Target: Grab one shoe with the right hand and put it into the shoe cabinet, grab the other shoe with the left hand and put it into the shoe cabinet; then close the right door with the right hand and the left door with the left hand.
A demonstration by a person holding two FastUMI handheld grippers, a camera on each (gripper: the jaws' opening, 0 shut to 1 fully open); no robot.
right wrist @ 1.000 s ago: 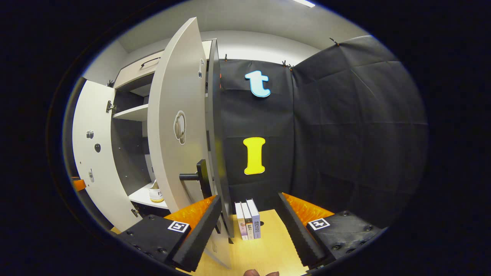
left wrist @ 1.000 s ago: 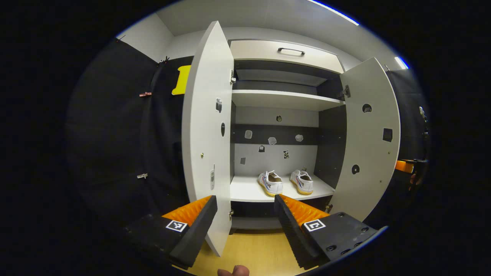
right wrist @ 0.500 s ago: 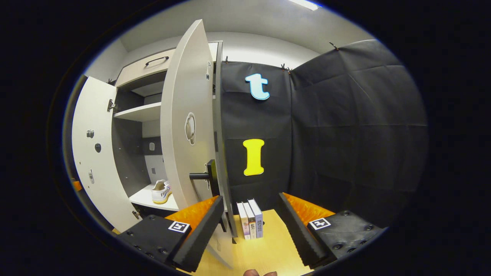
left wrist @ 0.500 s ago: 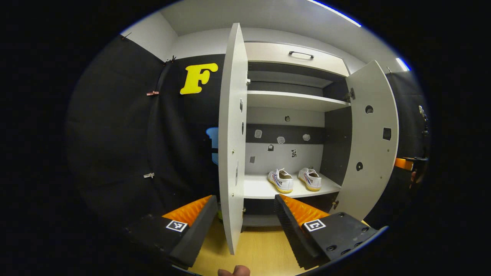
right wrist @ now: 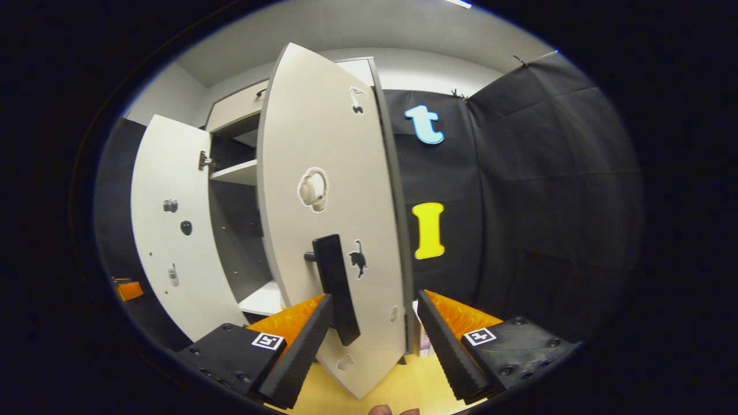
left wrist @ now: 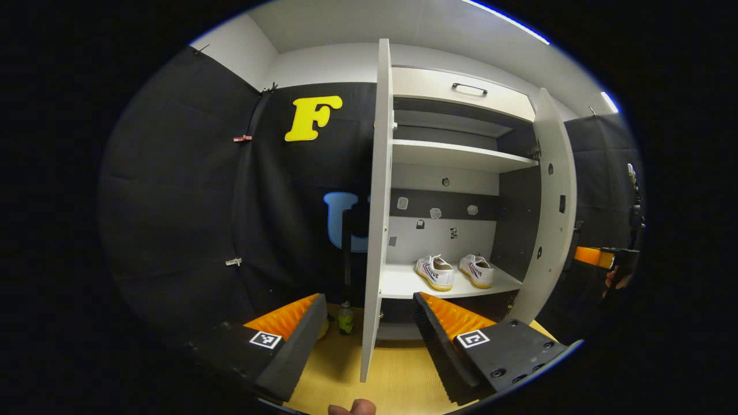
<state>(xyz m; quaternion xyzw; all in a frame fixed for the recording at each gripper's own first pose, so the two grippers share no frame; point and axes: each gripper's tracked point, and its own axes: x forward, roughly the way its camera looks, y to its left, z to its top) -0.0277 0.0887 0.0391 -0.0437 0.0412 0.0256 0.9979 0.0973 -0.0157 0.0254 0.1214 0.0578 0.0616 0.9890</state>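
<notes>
I have my right gripper (right wrist: 369, 334) level, jaws wide apart and empty, straddling the right door (right wrist: 328, 190) handle (right wrist: 336, 288). My left gripper (left wrist: 366, 331) gapes around the left door (left wrist: 375, 219) edge. Both shoes (left wrist: 435, 272) sit on the cabinet shelf (left wrist: 403, 282).

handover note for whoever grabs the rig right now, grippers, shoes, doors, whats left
Left gripper: open, empty, in front of the left door, whose edge stands between its fingers, not gripped.
Right gripper: open, empty, at the outer face of the right door, next to its black handle.
Both shoes sit side by side on the cabinet's lower shelf.
Done: shoes stowed.
Left: both doors are open; push the right door shut with the right gripper, then the left door with the left.
</notes>
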